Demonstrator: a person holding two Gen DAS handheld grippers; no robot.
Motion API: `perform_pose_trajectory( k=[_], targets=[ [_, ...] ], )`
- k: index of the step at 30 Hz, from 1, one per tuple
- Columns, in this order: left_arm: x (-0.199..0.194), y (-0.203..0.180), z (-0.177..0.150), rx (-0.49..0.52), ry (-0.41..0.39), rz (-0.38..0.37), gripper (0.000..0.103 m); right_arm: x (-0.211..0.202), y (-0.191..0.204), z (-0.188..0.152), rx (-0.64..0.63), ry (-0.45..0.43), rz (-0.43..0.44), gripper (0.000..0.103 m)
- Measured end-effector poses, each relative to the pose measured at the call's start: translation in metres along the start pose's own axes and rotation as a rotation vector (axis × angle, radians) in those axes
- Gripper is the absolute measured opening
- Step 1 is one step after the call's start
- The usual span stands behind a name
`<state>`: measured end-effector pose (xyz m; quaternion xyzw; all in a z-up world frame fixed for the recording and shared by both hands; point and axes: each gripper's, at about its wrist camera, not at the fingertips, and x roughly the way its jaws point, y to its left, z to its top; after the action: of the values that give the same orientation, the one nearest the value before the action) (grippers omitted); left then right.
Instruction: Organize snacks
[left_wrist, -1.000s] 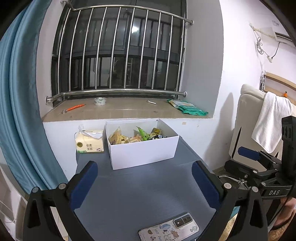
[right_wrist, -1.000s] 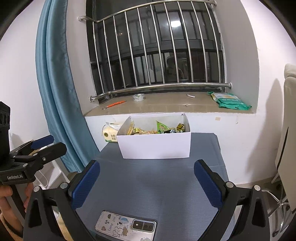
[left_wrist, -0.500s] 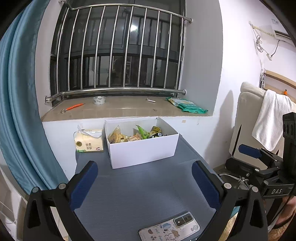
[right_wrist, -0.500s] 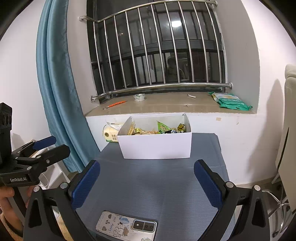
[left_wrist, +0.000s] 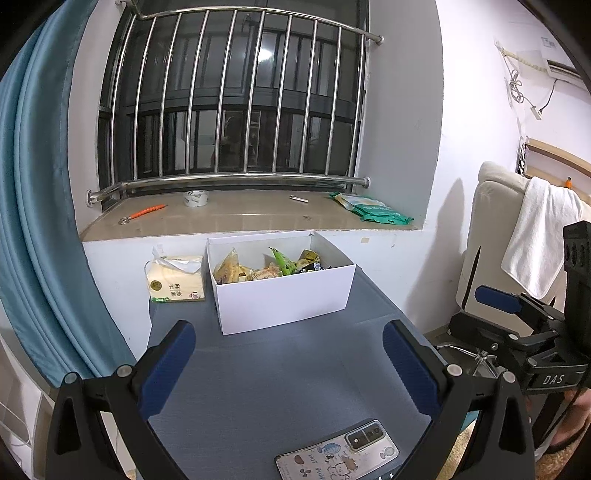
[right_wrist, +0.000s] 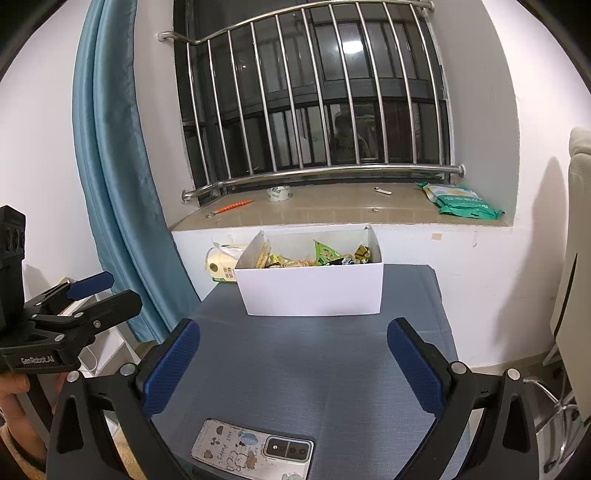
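Observation:
A white open box (left_wrist: 284, 299) stands at the far end of the grey table (left_wrist: 280, 373), below the window sill. It holds several wrapped snacks (left_wrist: 266, 266), yellow and green. It also shows in the right wrist view (right_wrist: 314, 291) with the snacks (right_wrist: 317, 256) inside. My left gripper (left_wrist: 288, 363) is open and empty, held above the near half of the table. My right gripper (right_wrist: 293, 363) is open and empty too, well short of the box. Each gripper appears at the other view's edge.
A phone in a cartoon case (left_wrist: 338, 452) lies at the table's near edge, also in the right wrist view (right_wrist: 253, 452). A tissue pack (left_wrist: 176, 280) sits left of the box. The sill holds a green packet (left_wrist: 373, 212), tape (left_wrist: 196, 198) and an orange tool (left_wrist: 146, 213). A chair with a towel (left_wrist: 535, 236) stands right.
Both views have shifted only slightly; the grippers stay open and empty and the box, phone and snacks have not moved.

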<state>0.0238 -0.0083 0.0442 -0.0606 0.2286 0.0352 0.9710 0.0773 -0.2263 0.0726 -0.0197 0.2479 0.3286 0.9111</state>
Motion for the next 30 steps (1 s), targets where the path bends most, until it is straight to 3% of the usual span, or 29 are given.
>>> perform_pose_trajectory(
  k=[30],
  targets=[
    [0.0029,-0.0040,-0.0029,0.008,0.011,-0.001,0.103,-0.0029,0.0046,-0.0025,0.003,-0.009,0.012,0.103]
  ],
)
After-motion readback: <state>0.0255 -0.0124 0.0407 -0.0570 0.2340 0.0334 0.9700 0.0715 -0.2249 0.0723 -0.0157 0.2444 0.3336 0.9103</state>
